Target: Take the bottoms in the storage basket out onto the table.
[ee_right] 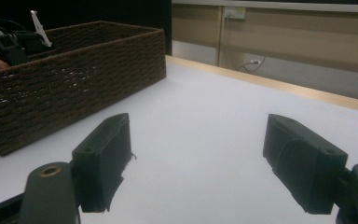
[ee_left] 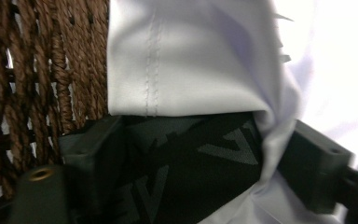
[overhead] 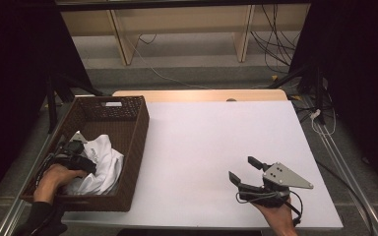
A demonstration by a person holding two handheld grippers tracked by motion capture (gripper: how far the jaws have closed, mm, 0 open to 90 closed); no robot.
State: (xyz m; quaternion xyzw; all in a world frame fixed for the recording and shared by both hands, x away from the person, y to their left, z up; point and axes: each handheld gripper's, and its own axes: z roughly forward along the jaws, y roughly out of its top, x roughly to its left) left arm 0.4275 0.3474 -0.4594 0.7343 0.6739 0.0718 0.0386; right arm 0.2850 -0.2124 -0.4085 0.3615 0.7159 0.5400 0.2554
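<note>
My left gripper [overhead: 74, 160] sits in the basket [overhead: 133, 147], jaws around the white cloth [ee_left: 196, 60] with its black band (grip unclear); my right gripper [ee_right: 200, 172], jaws apart and empty, waits well away.

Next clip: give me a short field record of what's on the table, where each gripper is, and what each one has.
surface: white table
container: brown woven basket at the table's left edge
contents: white garment with a black printed band, bunched inside the basket
left gripper: down in the basket, garment between its jaws; whether the pads press on it cannot be told
right gripper: low over bare table to the right, jaws wide apart, nothing between them
</note>
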